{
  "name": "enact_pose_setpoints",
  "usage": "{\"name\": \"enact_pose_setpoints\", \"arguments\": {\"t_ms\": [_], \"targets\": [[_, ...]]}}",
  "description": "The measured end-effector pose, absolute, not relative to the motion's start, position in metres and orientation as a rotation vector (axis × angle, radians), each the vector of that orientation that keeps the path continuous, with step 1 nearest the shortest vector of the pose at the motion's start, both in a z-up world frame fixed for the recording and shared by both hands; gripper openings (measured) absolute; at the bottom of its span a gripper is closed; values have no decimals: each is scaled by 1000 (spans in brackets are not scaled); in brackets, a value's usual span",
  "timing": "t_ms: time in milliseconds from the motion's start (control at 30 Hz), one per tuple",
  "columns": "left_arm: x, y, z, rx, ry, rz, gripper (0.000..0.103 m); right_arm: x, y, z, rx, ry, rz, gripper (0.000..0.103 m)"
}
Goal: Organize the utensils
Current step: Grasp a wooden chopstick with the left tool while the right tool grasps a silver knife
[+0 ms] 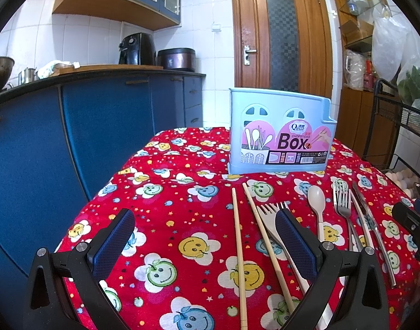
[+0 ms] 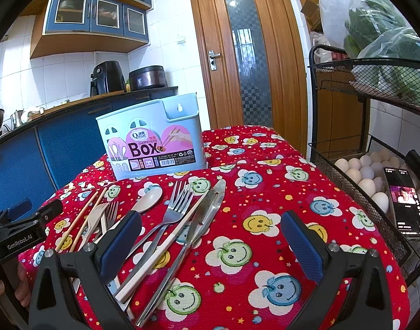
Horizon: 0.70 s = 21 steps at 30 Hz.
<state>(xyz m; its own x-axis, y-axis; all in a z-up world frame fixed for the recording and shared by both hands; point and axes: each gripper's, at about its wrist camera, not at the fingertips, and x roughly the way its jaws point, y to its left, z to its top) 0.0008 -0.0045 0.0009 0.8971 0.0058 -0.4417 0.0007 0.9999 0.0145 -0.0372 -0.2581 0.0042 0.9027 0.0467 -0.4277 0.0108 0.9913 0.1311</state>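
Note:
A light blue chopsticks box stands upright at the far side of the red table; it also shows in the right wrist view. In front of it lie two wooden chopsticks, a beige fork, a beige spoon, a steel fork and a steel knife. In the right wrist view the steel forks and knife lie left of centre. My left gripper is open above the chopsticks. My right gripper is open and empty over the utensil handles.
A red smiley-pattern tablecloth covers the table. A black wire rack with eggs and a phone stands right of the table. Blue kitchen cabinets run along the left. A wooden door is behind.

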Motion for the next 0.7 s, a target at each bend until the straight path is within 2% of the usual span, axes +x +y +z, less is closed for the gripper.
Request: {"name": "enact_pose_setpoints", "arguments": {"t_ms": [333, 700], "targets": [[17, -1, -1, -16, 544, -36, 102, -24, -267, -1, 185, 550, 51, 103], [43, 1, 1, 34, 676, -48, 102, 13, -276, -2, 193, 787, 99, 103]]}}
